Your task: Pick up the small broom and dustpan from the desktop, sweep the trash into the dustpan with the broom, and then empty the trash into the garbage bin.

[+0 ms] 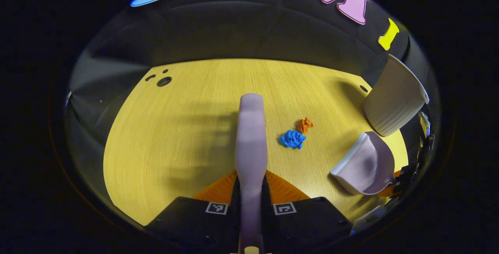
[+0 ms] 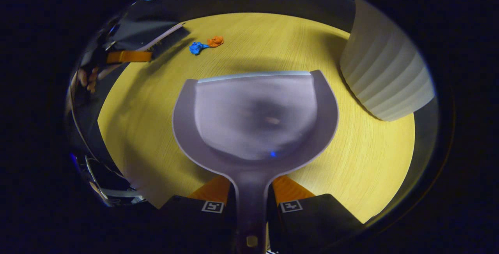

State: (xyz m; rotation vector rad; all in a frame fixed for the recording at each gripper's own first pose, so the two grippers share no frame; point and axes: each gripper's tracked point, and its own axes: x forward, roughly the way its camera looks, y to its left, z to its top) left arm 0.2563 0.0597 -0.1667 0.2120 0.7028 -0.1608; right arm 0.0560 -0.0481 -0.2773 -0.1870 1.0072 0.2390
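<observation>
Picked up already: small lilac broom pinched in left gripper, lilac plastic dustpan pinched in right gripper. Not swept yet: blue and orange paper scraps, mid-frame on yellow wooden counter. White ribbed bin upper right.

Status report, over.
Left gripper shut on broom. Right gripper shut on dustpan. Trash unswept on desk; bin beside dustpan.
</observation>
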